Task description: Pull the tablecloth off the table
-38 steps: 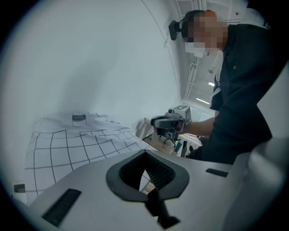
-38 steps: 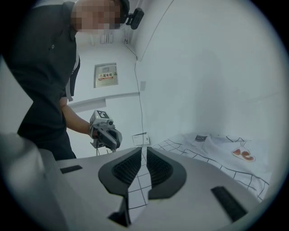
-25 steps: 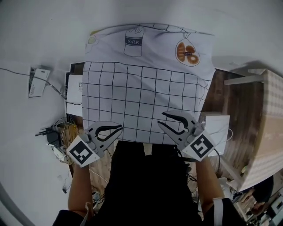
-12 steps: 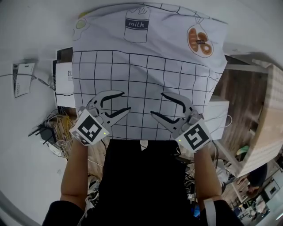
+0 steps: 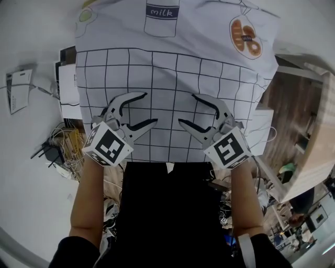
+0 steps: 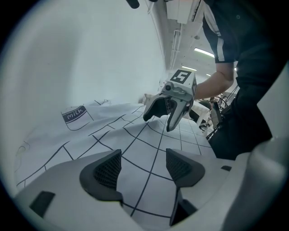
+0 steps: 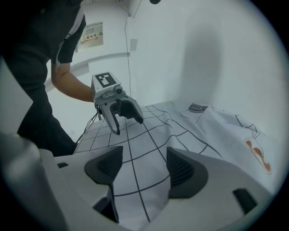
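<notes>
Gaping open over the cloth (image 5: 172,78), left hand-held gripper (image 5: 149,108) and right hand-held gripper (image 5: 187,110) hold nothing. Milk print (image 5: 161,11) sits ahead of them.

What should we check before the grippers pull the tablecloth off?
1. Left gripper fingers apart: ok.
2. Right gripper fingers apart: ok.
3. Tablecloth pinched by a gripper: not ok; both are open over it.
4. Nothing standing on the cloth: ok in what shows; the milk carton and the orange drawing are only printed on it.
5. Near edge within reach: ok; it lies just behind the grippers, by the person's body.
6. Far side free to slide: cannot tell; it is out of view.
</notes>
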{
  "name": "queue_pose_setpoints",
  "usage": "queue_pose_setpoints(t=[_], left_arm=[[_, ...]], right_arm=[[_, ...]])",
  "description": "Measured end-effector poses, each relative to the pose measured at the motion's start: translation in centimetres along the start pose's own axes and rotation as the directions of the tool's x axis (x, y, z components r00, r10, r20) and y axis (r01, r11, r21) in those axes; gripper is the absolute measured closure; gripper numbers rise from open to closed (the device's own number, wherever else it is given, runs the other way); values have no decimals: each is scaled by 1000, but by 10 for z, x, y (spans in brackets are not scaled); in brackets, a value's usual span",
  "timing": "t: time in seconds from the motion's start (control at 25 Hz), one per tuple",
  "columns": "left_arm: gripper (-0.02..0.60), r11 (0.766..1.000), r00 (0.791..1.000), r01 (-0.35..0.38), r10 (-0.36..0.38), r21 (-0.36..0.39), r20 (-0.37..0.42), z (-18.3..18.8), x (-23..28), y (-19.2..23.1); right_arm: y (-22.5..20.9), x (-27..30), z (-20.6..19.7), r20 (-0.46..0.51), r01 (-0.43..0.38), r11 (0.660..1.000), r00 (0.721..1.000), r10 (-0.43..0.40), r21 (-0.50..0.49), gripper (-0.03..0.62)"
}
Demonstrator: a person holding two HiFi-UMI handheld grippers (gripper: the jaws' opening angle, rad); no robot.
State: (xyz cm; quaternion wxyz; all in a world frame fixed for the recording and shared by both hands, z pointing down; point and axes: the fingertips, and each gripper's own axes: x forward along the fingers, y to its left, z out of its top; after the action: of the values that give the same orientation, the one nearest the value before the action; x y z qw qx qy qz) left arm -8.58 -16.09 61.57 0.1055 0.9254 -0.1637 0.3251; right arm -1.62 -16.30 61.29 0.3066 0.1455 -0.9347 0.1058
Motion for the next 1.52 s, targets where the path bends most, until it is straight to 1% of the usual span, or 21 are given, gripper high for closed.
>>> queue_pose_setpoints(t=[0.16, 0.36, 0.52, 0.68, 0.84, 1.08, 1.36, 1.52], left_arm=[[267, 999, 999, -33, 34, 14, -22, -7, 2, 6], [259, 999, 998, -23, 24, 30, -51, -13, 9, 5], [258, 999, 995, -15, 19, 42, -95, -22, 14, 4], [258, 999, 992, -21, 27, 49, -127, -28, 18, 4], [258, 998, 988, -23, 32, 61, -151, -32, 22, 5], [258, 997, 982, -23, 36, 72, -187, -38, 26, 5], [258, 998, 983, -13, 23, 57, -182, -39, 27, 5], [258, 998, 984, -19, 29, 59, -177, -39, 27, 5]], right_arm=[[2, 6, -4, -30, 2, 999, 1000, -3, -40, 296], [-1, 15, -12, -66, 3, 999, 998, -7, -52, 295], [-2, 20, -25, -114, -2, 1000, 993, -1, -25, 295], [1, 24, -35, -164, -8, 999, 986, 0, -50, 296], [0, 27, -38, -189, -4, 998, 982, -10, -69, 296], [-3, 31, -43, -215, 11, 997, 976, -26, -70, 296], [-5, 31, -41, -217, 27, 998, 975, -38, -53, 296], [-6, 31, -41, -219, 39, 998, 974, -48, -45, 301]])
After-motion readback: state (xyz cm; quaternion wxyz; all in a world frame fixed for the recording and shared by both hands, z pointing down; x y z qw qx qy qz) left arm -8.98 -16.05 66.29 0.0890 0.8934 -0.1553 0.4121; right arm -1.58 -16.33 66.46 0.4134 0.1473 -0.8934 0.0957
